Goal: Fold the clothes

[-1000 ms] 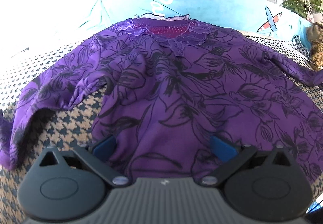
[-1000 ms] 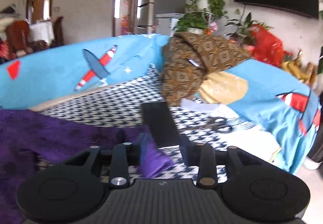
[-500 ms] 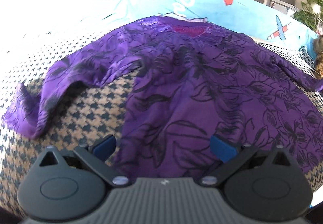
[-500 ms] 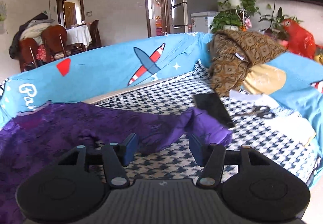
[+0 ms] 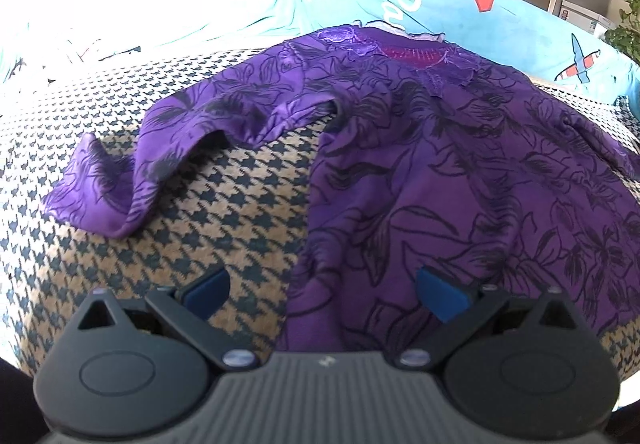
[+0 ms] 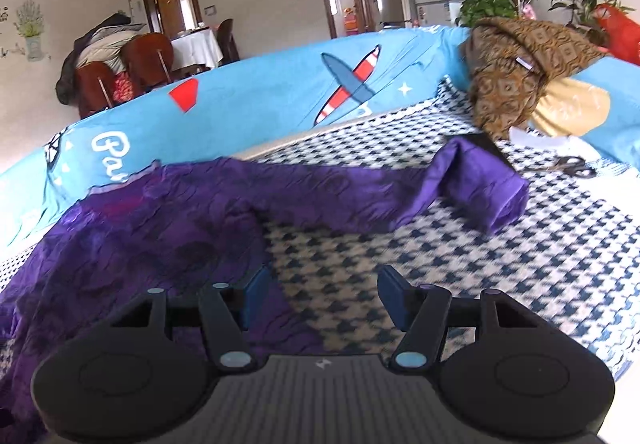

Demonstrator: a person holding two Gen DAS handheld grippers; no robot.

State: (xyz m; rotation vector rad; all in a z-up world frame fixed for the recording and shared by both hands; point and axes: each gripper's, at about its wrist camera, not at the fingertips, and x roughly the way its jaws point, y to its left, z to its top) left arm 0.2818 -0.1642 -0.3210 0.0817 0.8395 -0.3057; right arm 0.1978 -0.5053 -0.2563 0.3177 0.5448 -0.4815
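In the left wrist view the purple blouse (image 5: 420, 148) lies spread flat on the houndstooth sofa seat (image 5: 248, 212), its collar toward the blue sofa cover (image 5: 440, 4) at the back and its hem nearest the camera. The left tongs (image 5: 322, 294) stand wide open and hold nothing; their gap straddles the blouse's side edge near the hem, one pad over the bare seat and one over the cloth. The left sleeve (image 5: 132, 172) lies rumpled and partly curled on itself, well out from the blouse's body. If the tongs close here they could well catch only the top layer, or pinch the seat cover along with it, and the fold would drag the blouse askew. The cover carries white script beside the collar, only "Pa" readable. In the right wrist view the right tongs (image 6: 322, 294) are about half open and empty, hovering at the blouse's other side edge, one pad at the cloth and one over the seat. The right sleeve (image 6: 476, 180) reaches away from the blouse and ends in a doubled-over cuff, just beside a dark flat thing (image 6: 490, 146) and near scissors (image 6: 572, 166); I judge that swinging that sleeve inward could snag or drag them. The cover again shows "Pa".
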